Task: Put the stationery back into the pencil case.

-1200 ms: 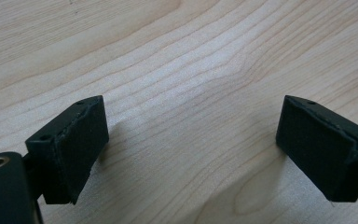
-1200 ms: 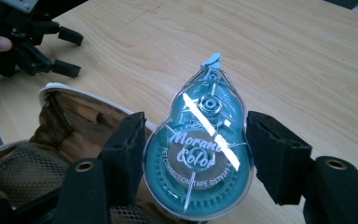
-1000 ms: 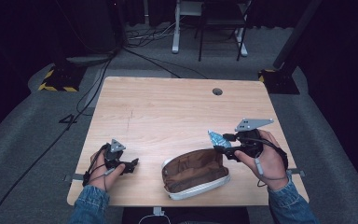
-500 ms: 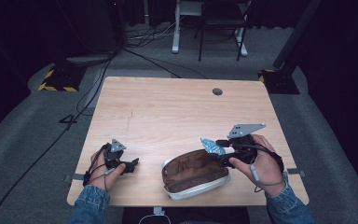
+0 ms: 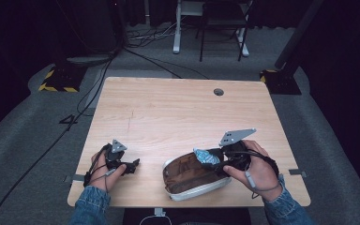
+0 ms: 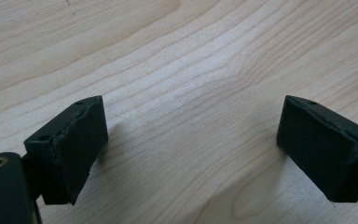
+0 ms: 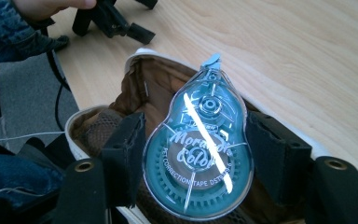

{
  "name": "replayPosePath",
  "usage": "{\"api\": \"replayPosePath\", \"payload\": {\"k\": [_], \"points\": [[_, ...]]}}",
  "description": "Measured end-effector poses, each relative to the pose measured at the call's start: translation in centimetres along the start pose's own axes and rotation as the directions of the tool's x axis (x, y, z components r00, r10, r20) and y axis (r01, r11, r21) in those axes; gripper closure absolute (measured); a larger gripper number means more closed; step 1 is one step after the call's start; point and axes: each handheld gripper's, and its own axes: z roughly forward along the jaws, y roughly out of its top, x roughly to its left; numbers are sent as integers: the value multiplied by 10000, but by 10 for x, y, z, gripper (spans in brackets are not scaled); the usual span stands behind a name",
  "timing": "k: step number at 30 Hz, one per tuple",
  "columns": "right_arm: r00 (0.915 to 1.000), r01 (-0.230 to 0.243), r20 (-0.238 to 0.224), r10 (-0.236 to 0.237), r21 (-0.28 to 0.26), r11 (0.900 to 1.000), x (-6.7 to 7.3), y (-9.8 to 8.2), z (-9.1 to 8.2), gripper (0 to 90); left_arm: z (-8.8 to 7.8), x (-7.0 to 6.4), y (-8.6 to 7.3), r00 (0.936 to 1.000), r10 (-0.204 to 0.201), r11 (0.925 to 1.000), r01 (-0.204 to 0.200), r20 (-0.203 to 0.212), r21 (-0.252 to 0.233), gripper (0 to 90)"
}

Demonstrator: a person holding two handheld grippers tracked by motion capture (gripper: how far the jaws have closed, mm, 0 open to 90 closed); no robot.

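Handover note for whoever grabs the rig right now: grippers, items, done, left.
Right gripper: shut on the teal correction tape dispenser, held just above the open pouch at the table's near edge.
Left gripper: open, nothing between the jaws, resting on the wooden table to the left of the pouch.
Done: dispenser picked up and brought over the pouch's opening.
Left: probably lower it into the pouch and release; it is not yet inside. The pouch lies unsteadied, so the left gripper may need to hold its rim if it slides.
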Motion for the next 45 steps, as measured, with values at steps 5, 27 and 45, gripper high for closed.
{"api": "replayPosePath", "payload": {"k": [5, 27, 45], "points": [[9992, 6, -388, 5, 291, 9996, 5, 0, 6, 399, 0, 0, 0, 10000, -2, 10000, 2, 1, 0, 88], [9910, -1, -1322, 207, 1540, 9881, 6, -7, 35, 398, 0, 0, 0, 10000, -30, 10000, 30, -8, -13, 88], [9846, -252, -1665, 531, 1656, 9859, 2, -10, 56, 395, 0, 0, 0, 10000, 65, 10000, -65, -36, -24, 87]]}}
